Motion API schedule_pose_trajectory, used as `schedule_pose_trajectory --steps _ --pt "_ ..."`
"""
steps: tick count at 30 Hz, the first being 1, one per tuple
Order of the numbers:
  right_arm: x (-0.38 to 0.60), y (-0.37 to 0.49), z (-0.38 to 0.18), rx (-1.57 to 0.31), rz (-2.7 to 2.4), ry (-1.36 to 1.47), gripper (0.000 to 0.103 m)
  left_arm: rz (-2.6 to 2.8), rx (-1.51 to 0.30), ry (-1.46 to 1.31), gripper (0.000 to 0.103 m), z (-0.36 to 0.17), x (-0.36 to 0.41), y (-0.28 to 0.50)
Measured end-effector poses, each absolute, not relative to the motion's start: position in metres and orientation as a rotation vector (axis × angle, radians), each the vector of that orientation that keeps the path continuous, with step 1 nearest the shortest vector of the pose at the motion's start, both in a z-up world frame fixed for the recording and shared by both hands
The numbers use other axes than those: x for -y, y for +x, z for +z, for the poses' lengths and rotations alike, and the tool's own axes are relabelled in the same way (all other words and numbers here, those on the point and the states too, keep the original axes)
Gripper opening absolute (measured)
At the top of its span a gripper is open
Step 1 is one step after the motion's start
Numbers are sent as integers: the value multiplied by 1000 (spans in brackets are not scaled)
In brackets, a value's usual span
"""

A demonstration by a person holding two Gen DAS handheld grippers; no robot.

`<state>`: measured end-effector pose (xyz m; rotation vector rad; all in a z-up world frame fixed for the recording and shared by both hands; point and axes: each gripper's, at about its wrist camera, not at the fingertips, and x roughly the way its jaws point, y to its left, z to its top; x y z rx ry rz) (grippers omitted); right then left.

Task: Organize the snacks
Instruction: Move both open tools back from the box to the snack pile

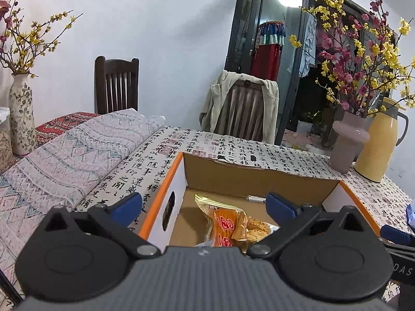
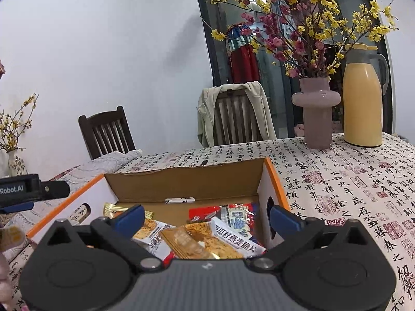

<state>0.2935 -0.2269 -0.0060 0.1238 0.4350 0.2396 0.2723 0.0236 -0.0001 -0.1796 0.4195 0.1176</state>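
An open cardboard box with orange rims sits on the calligraphy tablecloth; it also shows in the right wrist view. In the left wrist view an orange-and-red snack packet lies on the box floor. My left gripper is open and empty above the box's near edge. In the right wrist view several snack packets are piled in the box, among them a white packet with black characters. My right gripper is open and empty just above them.
A pink vase with flowers and a yellow thermos jug stand at the back right. A folded patterned cloth lies left of the box. A patterned vase stands far left. Two chairs stand behind the table.
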Motion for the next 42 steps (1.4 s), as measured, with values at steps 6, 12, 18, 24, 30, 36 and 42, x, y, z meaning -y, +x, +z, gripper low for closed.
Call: schedule_pose_trajectory --steps 6,12,18,24,30,36,42 --pt "226 294 -7 -442 235 125 103 103 -418 -176 103 0 -21 269" --pt "227 292 -5 -422 233 122 103 102 -405 -177 103 7 -20 264" --pt "226 276 12 -378 233 110 103 71 -353 -165 103 29 -16 242" --pt "226 249 24 -372 234 97 103 74 -323 -158 103 42 -19 212" --pt "227 214 30 -377 231 92 103 82 -318 -152 103 43 -26 177" --pt "225 179 32 -387 234 80 103 91 -353 -142 103 29 -36 145" --pt "223 148 24 -419 249 76 103 102 -418 -159 103 5 -51 120"
